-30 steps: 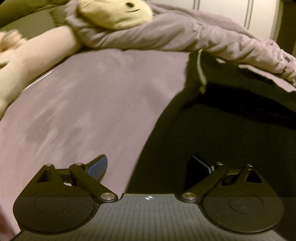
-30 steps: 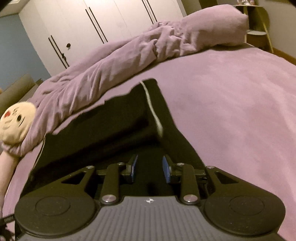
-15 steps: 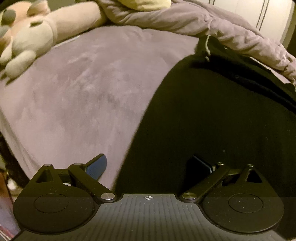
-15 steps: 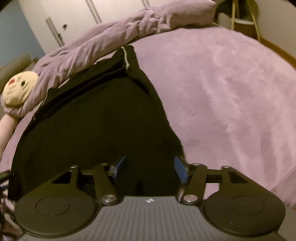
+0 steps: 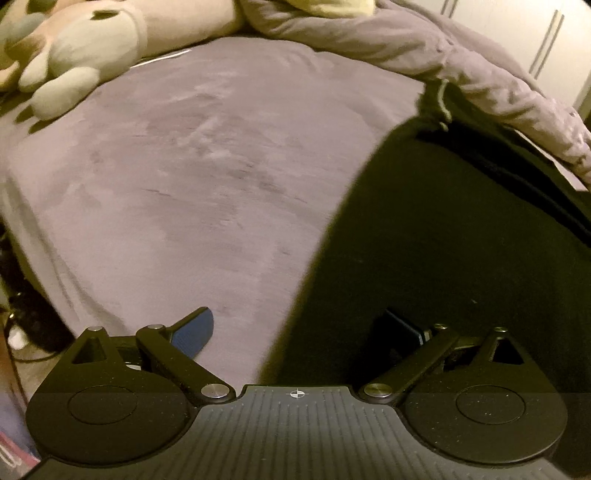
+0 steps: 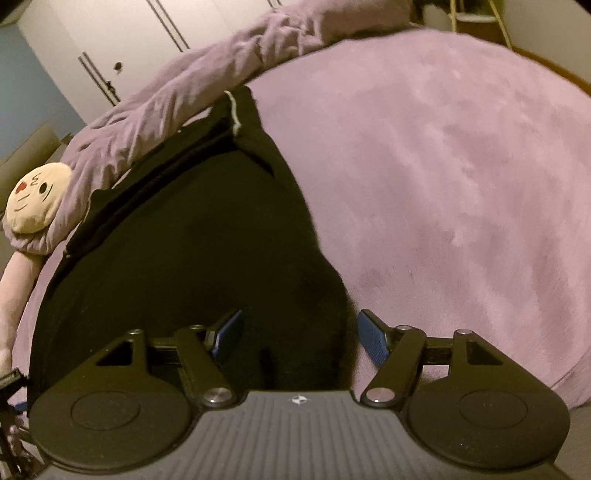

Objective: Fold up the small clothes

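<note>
Bed (image 6: pixel 461 177) with mauve plush cover fills the ground ahead of the fingers. Bunched duvet (image 6: pixel 207 77) along its far edge. White wardrobe (image 6: pixel 122 33) doors beyond, blue wall (image 6: pixel 26 85) to their left. Yellowish shelf stand (image 6: pixel 476 14) far right. Dim, warm light.

Dim warm indoor light, yellowish cast throughout, black garment (image 5: pixel 461 229) rendered as a near-featureless dark mass, folds barely resolved, soft motion blur seen on plush toy (image 5: pixel 74 48) and bed cover (image 6: pixel 461 166), strong fisheye bending at edges, corners vignetted, no glare noted.
</note>
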Tool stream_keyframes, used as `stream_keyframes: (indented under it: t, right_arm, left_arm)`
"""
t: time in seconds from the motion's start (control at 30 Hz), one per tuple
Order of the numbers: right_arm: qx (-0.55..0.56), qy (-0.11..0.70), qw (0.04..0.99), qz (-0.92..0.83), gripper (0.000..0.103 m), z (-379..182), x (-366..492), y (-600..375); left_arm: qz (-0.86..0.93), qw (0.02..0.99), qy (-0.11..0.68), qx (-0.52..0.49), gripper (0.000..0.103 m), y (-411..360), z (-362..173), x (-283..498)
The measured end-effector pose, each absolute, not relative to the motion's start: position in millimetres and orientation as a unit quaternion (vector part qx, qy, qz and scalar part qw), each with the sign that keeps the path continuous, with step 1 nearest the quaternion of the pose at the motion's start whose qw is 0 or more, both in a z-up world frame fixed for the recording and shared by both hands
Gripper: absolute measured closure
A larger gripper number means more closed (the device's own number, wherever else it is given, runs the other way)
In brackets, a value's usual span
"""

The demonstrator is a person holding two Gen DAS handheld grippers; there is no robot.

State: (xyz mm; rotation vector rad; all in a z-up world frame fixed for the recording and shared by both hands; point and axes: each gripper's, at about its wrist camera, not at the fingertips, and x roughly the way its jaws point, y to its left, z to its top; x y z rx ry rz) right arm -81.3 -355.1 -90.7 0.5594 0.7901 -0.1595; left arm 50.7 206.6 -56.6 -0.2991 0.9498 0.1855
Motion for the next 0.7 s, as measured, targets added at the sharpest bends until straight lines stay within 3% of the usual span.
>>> stream_keyframes:
  t: [0.2, 0.3, 0.37, 0.4, 0.47, 0.53, 0.6, 0.7]
  right_arm:
    - [0.295, 0.375, 0.876, -0.071, 0.034, -100, -81, -360]
    - [0.297, 0.381, 0.874, -0.057, 0.057, -99, -78, -360]
    - [0.294, 0.389, 0.872, -0.050, 0.078, -98, -77, -360]
    - [0.294, 0.390, 0.871, -0.044, 0.082, -98, -77, -359]
    - [0.301, 0.391, 0.869, -0.037, 0.083, -98, -78, -361]
    - [0.310, 0.388, 0.867, -0.034, 0.083, -98, -79, -364]
    - [0.317, 0.388, 0.865, -0.033, 0.082, -100, -78, -366]
    - [0.321, 0.383, 0.866, -0.036, 0.081, -101, -79, -370]
  left_arm:
    - [0.061, 0.870, 0.463, -0.162, 0.002, 219, -61, 54]
    - [0.039, 0.869, 0.463, -0.172, 0.004, 221, -60, 52]
    - [0.021, 0.869, 0.464, -0.169, 0.017, 221, -58, 50]
    - [0.015, 0.871, 0.464, -0.162, 0.021, 221, -55, 48]
    - [-0.012, 0.872, 0.463, -0.161, 0.042, 219, -51, 45]
    - [-0.031, 0.867, 0.468, -0.167, 0.048, 220, -51, 44]
    - [-0.037, 0.866, 0.473, -0.158, 0.049, 218, -53, 45]
    - [-0.040, 0.865, 0.473, -0.160, 0.041, 216, -55, 47]
